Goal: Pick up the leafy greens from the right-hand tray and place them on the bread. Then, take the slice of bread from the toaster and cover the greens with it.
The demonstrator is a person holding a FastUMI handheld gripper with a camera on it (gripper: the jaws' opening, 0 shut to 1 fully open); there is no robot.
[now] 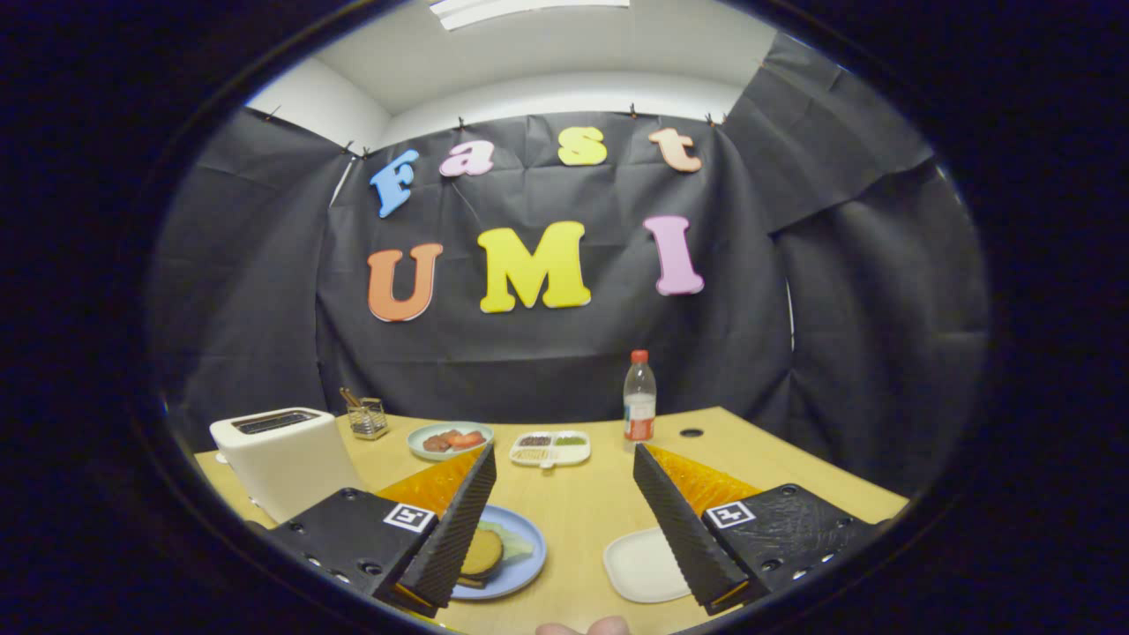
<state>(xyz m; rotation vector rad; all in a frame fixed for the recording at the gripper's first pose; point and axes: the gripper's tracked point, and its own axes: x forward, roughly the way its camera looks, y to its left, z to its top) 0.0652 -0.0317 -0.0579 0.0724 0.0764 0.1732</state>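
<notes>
My gripper (563, 467) is open above the wooden table (582, 511), with nothing between its two black fingers. Partly hidden behind the left finger (459, 520) is a blue plate (527, 564). On the plate a browned slice of bread (482, 553) lies on top of a green leaf (512, 540), and the edge of another layer shows beneath. The white right-hand tray (639, 564) sits by the right finger (675, 520) with nothing on its visible part. The white toaster (282, 459) stands beyond the left finger, its top slots dark.
At the back of the table are a light plate with meat and tomato pieces (450, 438), a white divided dish (551, 447), a clear bottle with a red cap (639, 399) and a wire utensil holder (368, 416). A person's fingertip (582, 628) shows at the near edge.
</notes>
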